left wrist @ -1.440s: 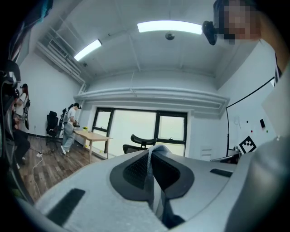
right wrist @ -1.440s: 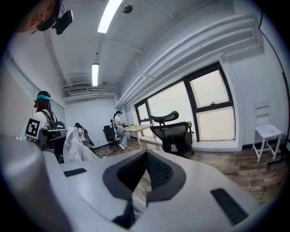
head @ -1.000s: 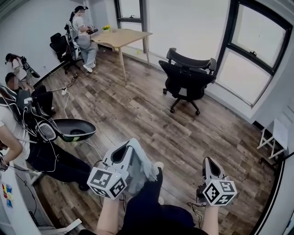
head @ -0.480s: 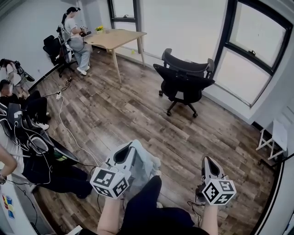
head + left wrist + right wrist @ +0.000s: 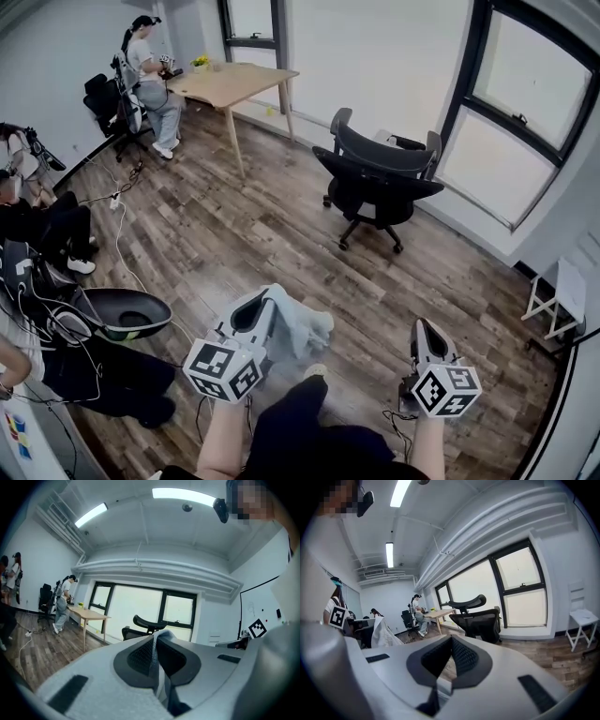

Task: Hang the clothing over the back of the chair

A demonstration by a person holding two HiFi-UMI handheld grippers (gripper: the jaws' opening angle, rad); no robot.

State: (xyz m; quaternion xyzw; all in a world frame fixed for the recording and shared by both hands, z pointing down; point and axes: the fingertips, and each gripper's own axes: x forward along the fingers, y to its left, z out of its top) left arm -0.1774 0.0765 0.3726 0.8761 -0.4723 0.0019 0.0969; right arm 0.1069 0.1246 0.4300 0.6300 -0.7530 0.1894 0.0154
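Note:
A black office chair [image 5: 380, 178] stands on the wood floor by the windows, its back and headrest turned towards me. My left gripper [image 5: 275, 294] is shut on a pale grey piece of clothing [image 5: 302, 328] that hangs bunched from its jaws, well short of the chair. In the left gripper view a thin fold of the clothing [image 5: 158, 645] shows pinched between the pads of the left gripper [image 5: 156, 637], with the chair [image 5: 146, 626] beyond. My right gripper [image 5: 423, 328] is shut with nothing in it; from the right gripper [image 5: 451, 638] the chair [image 5: 477, 616] lies ahead and the clothing [image 5: 384, 634] hangs at the left.
A wooden table [image 5: 230, 82] stands at the back left with a person [image 5: 148, 70] sitting at it. More people and gear crowd the left edge, with a black dish-shaped object [image 5: 122, 312] and a cable [image 5: 117, 202] on the floor. A white folding stool [image 5: 558, 295] is at the right wall.
The chair shows nearer and turned slightly. Both grippers have advanced over the floor towards it, the left still holding the clothing. People at the left have slid back out of view.

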